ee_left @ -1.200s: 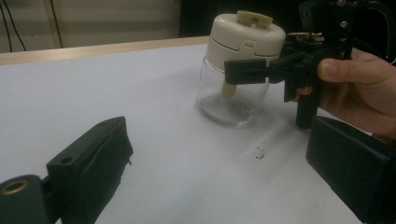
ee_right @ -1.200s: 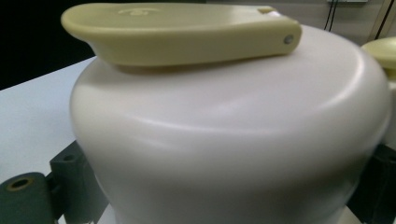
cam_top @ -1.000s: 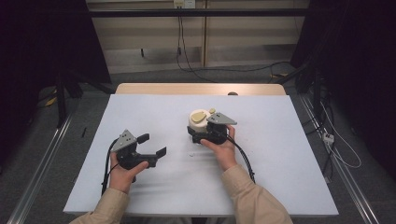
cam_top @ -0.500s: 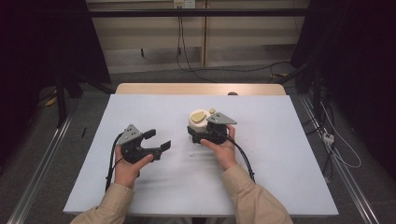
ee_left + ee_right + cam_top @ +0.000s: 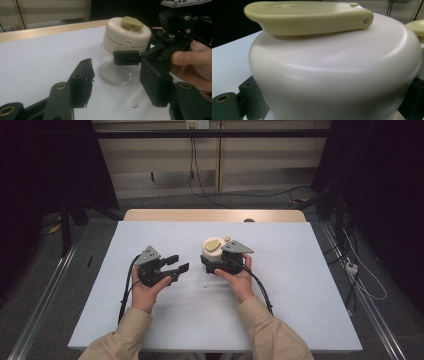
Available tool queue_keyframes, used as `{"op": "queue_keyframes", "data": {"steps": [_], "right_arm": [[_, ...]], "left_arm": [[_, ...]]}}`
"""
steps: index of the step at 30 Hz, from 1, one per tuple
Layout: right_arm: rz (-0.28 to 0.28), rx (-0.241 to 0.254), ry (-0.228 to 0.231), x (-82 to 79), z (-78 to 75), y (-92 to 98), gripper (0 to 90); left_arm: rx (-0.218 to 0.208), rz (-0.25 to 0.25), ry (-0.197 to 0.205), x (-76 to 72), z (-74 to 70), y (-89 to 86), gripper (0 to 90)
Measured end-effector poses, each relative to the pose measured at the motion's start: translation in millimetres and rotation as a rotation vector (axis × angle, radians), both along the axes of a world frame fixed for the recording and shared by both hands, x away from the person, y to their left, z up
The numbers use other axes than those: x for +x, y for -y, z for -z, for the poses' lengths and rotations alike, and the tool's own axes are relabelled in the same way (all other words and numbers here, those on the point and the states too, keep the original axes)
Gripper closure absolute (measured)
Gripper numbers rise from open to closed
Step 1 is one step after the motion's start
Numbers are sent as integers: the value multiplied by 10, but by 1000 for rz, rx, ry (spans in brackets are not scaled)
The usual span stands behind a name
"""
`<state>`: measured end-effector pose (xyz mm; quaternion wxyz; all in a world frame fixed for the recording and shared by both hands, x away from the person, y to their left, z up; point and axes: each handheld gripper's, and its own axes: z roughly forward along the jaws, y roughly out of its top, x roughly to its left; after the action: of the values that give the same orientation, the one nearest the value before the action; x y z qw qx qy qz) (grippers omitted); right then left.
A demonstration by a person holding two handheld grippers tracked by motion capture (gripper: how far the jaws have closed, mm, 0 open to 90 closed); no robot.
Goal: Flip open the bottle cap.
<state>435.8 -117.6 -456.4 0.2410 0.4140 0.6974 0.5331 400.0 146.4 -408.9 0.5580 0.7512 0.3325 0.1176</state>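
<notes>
The jar sits clamped in my right claw, cream lid still on. My left claw (empty, jaws just narrowing) hasn't reached it yet.

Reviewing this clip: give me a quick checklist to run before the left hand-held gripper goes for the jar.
1. Jar upright on the table: ok.
2. Right hand-held gripper clamped on the jar's glass body: ok.
3. Cream lid seated on the jar: ok.
4. Left hand-held gripper empty, jaws just been closing, gap narrower than the lid: not ok.
5. Path between left hand-held gripper and jar free: ok.
6. Lid locked: cannot tell.
</notes>
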Motion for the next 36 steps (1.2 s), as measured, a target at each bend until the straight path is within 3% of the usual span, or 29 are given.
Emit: {"op": "queue_keyframes", "data": {"steps": [11, 21, 36], "right_arm": [[0, 0, -1, 0, 1, -1, 65], [-1, 1, -1, 2, 2, 0, 65], [0, 1, -4, 2, 0, 0, 64]], "left_arm": [[14, 25, -24, 92, -41, 116, 568], [9, 70, -49, 161, -73, 175, 753], [5, 104, -68, 245, -144, 296, 863]]}}
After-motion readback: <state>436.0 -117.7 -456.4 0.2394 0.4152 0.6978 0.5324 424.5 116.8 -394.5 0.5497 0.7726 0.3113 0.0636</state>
